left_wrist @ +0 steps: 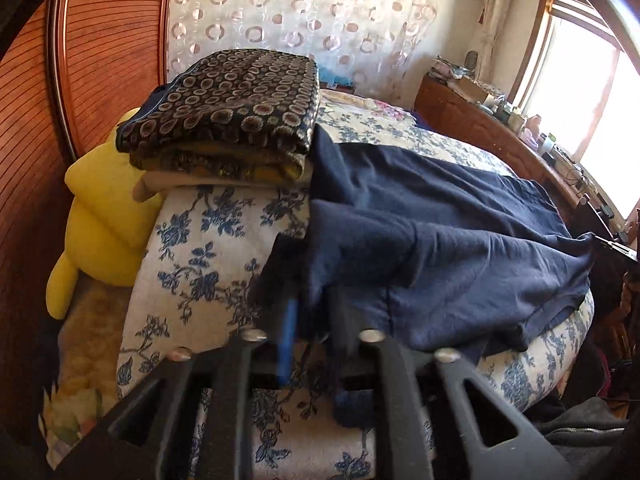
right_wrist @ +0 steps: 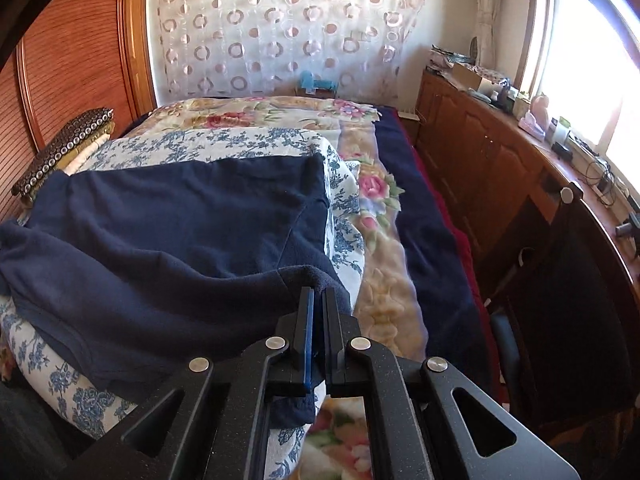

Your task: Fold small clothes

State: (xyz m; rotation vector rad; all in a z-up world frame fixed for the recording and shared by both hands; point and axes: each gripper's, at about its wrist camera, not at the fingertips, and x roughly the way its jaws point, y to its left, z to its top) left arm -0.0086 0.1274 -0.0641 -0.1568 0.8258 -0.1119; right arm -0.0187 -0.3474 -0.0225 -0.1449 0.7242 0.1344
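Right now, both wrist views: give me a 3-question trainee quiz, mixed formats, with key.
1. True or false: the right gripper is shut on the navy garment.
2. What lies under the navy garment? A) bare wood B) blue-floral quilt C) yellow plush toy
3. Fill in: the left gripper pinches the garment's near ____.

Key: 1 true; 2 B; 3 edge.

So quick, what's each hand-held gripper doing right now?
Left hand-held gripper: closed on the navy garment.
Right hand-held gripper: closed on the same garment.
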